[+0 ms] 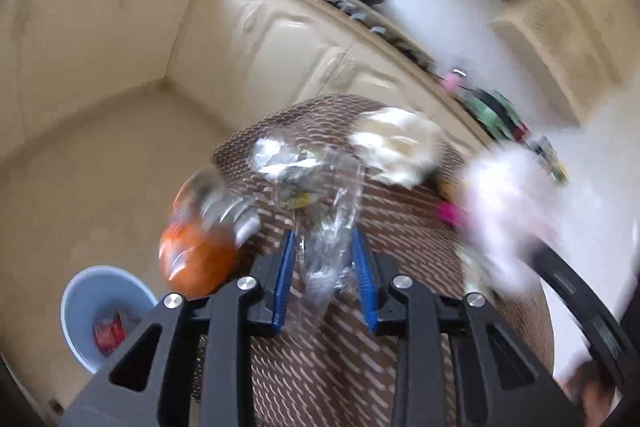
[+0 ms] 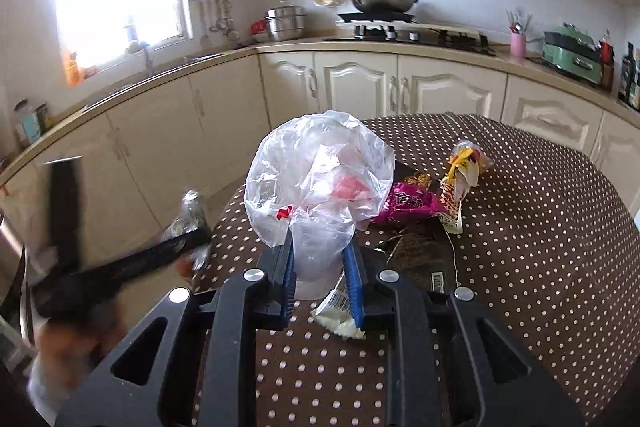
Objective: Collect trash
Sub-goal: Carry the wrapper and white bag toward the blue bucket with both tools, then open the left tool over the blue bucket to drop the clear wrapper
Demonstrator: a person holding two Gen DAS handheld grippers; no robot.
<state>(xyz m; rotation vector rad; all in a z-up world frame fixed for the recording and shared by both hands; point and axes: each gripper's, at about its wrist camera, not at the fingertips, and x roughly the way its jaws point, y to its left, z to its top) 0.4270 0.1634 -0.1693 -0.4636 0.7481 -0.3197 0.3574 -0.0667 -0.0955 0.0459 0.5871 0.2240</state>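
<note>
Right now my left tongs [image 1: 325, 259] are pinching a crumpled strip of clear plastic wrap [image 1: 328, 251] between their blue pads, above the near edge of the desk [image 1: 400, 227] with its brown, white-dotted cloth. The left view is smeared, so I can make out only rough shapes. Just left of the tongs, at the desk's left edge, a plastic bottle [image 1: 200, 247] with orange liquid in its lower part lies tilted. On the floor at the near left stands a pale blue bin [image 1: 86, 303] with something red inside. Farther across the cloth sits a crumpled whitish wrapper [image 1: 396, 151], and at the right a blurred white mass that I cannot identify.

My right tongs [image 2: 320, 259] are pressed in on the neck of a puffed, clear plastic bag [image 2: 320, 171] with red bits showing through it; the bag billows up above the pads, over the desk. A white wrapper with a barcode [image 2: 340, 311] lies on the cloth under the right pad; whether it is also gripped I cannot tell. Just right of the bag lie a magenta snack packet [image 2: 408, 205], a yellow-and-red wrapper [image 2: 460, 179] standing up, and a dark packet [image 2: 420, 259] nearer to me. At the left of this view the other tool shows as a black blur with a hand [image 2: 72, 343] behind it.
</note>
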